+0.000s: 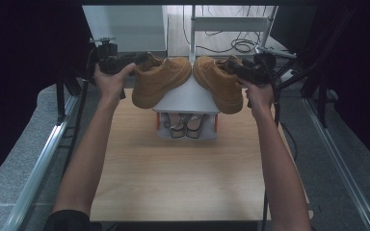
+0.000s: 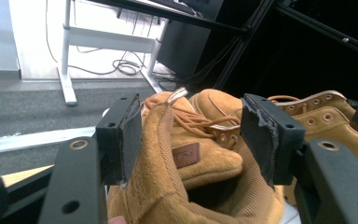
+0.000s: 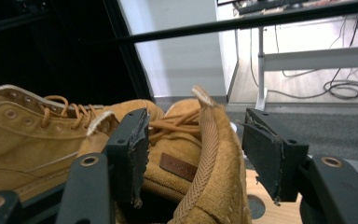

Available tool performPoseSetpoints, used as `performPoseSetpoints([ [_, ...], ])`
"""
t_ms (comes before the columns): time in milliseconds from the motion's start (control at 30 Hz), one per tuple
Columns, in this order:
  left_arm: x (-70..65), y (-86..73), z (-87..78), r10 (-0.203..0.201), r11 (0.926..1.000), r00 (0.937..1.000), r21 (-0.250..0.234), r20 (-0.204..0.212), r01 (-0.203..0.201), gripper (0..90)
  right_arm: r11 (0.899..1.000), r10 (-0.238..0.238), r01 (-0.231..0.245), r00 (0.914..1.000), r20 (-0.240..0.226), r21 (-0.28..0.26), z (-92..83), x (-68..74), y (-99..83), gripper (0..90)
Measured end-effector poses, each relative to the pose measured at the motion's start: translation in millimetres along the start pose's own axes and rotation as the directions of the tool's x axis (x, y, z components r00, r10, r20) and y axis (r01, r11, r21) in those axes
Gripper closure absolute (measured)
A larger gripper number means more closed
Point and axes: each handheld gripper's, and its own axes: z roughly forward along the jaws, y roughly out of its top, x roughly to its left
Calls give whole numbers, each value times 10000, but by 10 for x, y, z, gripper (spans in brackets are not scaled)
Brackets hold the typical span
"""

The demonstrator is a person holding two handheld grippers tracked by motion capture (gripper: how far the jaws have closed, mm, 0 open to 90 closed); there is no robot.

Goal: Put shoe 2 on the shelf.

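The left boot [image 1: 160, 78] sits between the left gripper [image 2: 191, 140] jaws, on the rack [image 1: 187, 98]. The right boot [image 1: 219, 82] sits between the right gripper [image 3: 193, 149] jaws, beside the left boot. Sandals [image 1: 185, 125] lie below both grippers, inside the rack.

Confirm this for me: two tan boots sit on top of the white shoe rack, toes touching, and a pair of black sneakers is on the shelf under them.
Wrong in one respect: the shelf under the two tan boots holds strappy sandals, not black sneakers, as the high view shows. The rest stands: the boots are on top of the white shoe rack, toes touching.
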Motion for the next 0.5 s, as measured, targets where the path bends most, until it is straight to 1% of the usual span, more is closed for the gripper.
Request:
performPoseSetpoints([
  [100,-3,-9,-62,268,9996,9995,81,-190,-266,413,9998,-160,160,9999,-33,-118,-89,5,28,406],
  [267,44,-28,-248,398,9992,9991,-57,-133,-399,476,9990,-322,320,9995,-61,-324,-291,-25,53,435],
  [300,60,-30,-292,384,9993,9992,-29,-124,-384,482,9987,-368,365,9993,-77,-354,-332,-39,52,438],
  [333,84,-31,-351,384,9993,9990,-29,-206,-385,484,9983,-480,478,9988,-53,-337,-373,-56,49,440],
  [367,106,-35,-404,346,9993,9992,-114,-216,-349,501,9980,-555,557,9984,67,-306,-418,-78,43,447],
  [433,156,-49,-510,311,9992,9991,-232,-286,-318,542,9984,-511,514,9986,111,-252,-485,-141,30,459],
  [500,196,-71,-584,343,9992,9987,-212,-388,-352,586,9986,-449,455,9988,211,-266,-540,-191,16,478],
])
